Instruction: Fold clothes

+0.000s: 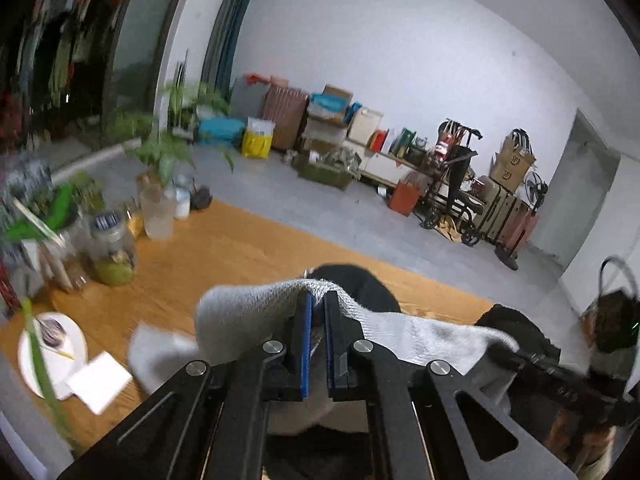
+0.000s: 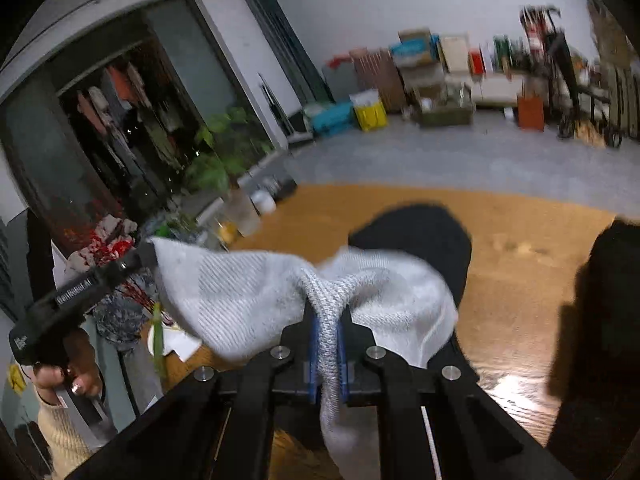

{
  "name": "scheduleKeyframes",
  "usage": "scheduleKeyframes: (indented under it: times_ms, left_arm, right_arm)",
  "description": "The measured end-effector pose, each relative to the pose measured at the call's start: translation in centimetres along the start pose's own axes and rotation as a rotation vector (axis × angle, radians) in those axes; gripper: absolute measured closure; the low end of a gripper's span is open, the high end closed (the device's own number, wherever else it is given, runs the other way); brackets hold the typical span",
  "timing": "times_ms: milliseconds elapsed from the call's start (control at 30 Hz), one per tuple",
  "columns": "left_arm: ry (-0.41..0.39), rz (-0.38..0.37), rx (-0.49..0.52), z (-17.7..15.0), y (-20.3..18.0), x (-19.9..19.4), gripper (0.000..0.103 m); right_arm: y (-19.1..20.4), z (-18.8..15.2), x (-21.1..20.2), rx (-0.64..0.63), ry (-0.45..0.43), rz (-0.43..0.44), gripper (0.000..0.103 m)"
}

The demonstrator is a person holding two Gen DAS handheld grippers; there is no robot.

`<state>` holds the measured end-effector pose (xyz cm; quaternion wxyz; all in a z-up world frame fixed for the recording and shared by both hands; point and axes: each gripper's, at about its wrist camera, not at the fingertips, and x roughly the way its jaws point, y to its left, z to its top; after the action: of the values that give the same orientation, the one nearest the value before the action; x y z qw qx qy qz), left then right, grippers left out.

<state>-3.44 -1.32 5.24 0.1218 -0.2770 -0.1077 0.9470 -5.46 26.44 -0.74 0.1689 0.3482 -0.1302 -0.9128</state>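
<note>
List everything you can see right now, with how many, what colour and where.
White knitted sock: one, white-grey, held in the air between both tools.
Black garments: at least two, black, on the table.
Orange wooden table: one, under the sock.
Glass jars: several, clear, table's left edge.
White plate: one, near left corner.
Potted plants: several, green, left.
Boxes and suitcases: many, mixed colours, along the far wall.
Left tool: black, shut on sock.
Right tool: black, shut on sock.
Hand: one, gripping the left tool's handle.

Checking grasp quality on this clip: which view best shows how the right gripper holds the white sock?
Right wrist view: the sock bunches between the right gripper jaws. Left wrist view shows that gripper only sidelong, at the sock's far end.
</note>
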Motion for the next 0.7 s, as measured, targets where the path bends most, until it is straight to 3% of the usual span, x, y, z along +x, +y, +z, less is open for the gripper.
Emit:
scheduleKeyframes:
  times_ms: [267, 333, 400, 500, 600, 667, 700]
  left_arm:
    - [-0.179, -0.030, 0.091, 3.2, -4.5, -9.4, 0.103]
    - [-0.194, -0.003, 0.139, 3.7, -6.1, -11.2, 0.103]
    - [-0.194, 0.037, 0.183, 3.6, -7.5, -12.3, 0.103]
    - [-0.172, 0.091, 0.222, 3.0, -8.8, -13.4, 0.103]
    - [-0.128, 0.113, 0.220, 2.5, -9.4, -14.0, 0.103]
    - [-0.109, 0.123, 0.217, 2.2, -9.3, -13.7, 0.103]
    - [-0.100, 0.126, 0.214, 2.0, -9.2, -13.3, 0.103]
  right_arm:
    - [5.2, 1.4, -7.4, -0.032, -0.150, 0.050, 0.094]
    - [6.6, 1.7, -8.6, -0.055, -0.179, 0.060, 0.096]
    - [7.3, 1.6, -11.7, -0.081, -0.279, 0.045, 0.102]
    - [7.9, 2.0, -17.0, -0.106, -0.390, 0.006, 0.102]
    - [8.9, 1.9, -19.5, -0.172, -0.364, -0.117, 0.101]
    - [9.3, 0.8, -18.5, -0.236, -0.273, -0.203, 0.097]
    - [9.0, 0.2, -17.7, -0.235, -0.241, -0.205, 0.097]
